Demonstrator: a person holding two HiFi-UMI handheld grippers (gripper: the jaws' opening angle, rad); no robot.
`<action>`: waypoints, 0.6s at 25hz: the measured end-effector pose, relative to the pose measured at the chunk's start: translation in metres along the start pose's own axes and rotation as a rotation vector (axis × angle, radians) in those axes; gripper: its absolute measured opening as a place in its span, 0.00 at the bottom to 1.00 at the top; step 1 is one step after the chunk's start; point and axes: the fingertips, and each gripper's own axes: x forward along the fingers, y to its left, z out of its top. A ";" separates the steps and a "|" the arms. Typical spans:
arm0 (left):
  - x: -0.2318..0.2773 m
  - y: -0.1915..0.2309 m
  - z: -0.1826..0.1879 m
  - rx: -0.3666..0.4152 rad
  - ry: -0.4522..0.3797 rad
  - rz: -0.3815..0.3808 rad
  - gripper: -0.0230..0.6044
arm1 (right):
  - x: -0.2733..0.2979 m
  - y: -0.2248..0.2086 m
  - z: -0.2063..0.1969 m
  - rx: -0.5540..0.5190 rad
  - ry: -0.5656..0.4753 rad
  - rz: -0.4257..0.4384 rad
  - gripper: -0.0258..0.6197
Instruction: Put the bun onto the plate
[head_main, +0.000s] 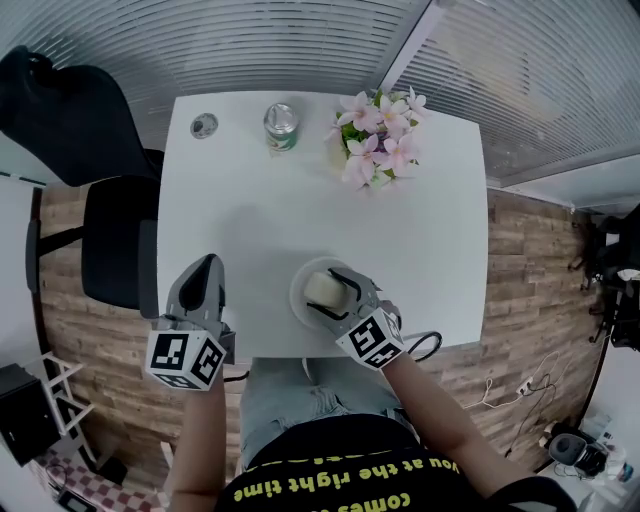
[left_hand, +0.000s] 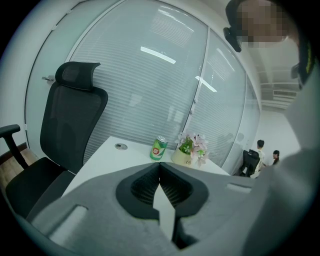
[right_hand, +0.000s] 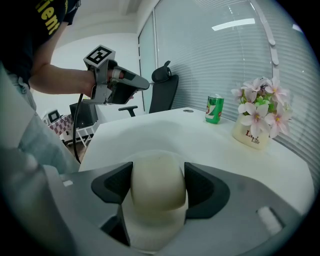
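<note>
Hovering left gripper (head_main: 208, 268): held over the near-left edge of the white table (head_main: 250, 225), jaws pressed together on nothing. It is judged to be parked aside so the plate is left free.
Office chair (head_main: 115, 240): black, pushed up beside the table's left edge, out of play.
Soda can (head_main: 281, 126): green, stood upright at the far edge, well apart from the action.
Plate (head_main: 296, 285): white, set near the front edge in easy reach, and right under the load now.
Bun (right_hand: 156, 187): pale and round, carried directly above the plate's middle. Whether it is touching the plate yet cannot be told.
Right gripper (head_main: 335, 296): jaws pinched on the bun's two sides, the dark pads pressed lightly into the soft dough. The hold is judged gentle, so the shape is not crushed.
Flower pot (head_main: 380, 140): pink blooms at the far right, well clear.
Stage: placement is judged nearly done; only the release is left.
</note>
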 end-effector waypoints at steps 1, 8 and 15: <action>0.001 0.000 0.000 0.000 0.002 -0.001 0.04 | 0.001 0.001 -0.002 0.000 0.003 0.001 0.55; 0.002 0.002 -0.002 0.001 0.006 -0.005 0.04 | 0.004 0.003 -0.006 -0.012 0.026 0.001 0.55; 0.005 0.000 -0.001 -0.002 0.005 -0.010 0.04 | 0.011 0.006 -0.014 -0.048 0.125 0.010 0.56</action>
